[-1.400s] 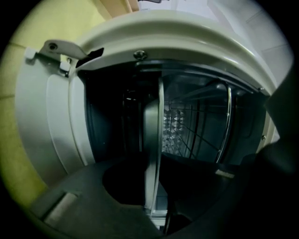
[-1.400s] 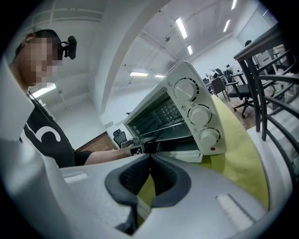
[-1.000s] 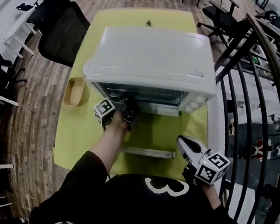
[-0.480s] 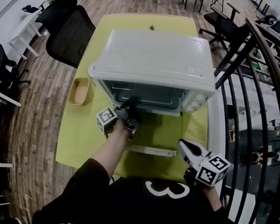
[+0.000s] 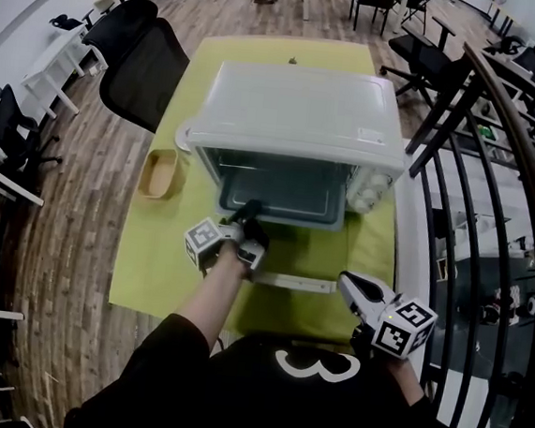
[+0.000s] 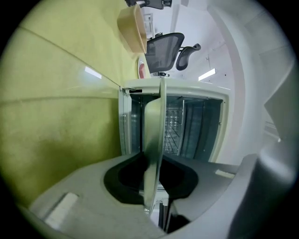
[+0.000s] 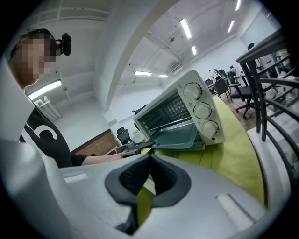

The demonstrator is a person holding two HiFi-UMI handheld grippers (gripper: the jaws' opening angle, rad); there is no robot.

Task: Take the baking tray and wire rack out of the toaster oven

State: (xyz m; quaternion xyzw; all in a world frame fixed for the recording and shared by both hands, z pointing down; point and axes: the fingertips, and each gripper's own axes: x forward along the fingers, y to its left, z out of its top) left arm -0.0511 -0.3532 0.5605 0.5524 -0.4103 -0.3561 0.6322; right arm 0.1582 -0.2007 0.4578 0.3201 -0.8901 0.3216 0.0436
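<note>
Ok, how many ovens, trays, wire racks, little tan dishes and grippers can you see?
toaster oven: 1
baking tray: 1
wire rack: 1
tan dish: 1
left hand-held gripper and right hand-held gripper: 2
Total: 6

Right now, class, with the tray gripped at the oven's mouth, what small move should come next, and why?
Probably pull the baking tray straight out and level: the left claw is shut on its front rim, and it sits only partly out of the toaster oven.
</note>
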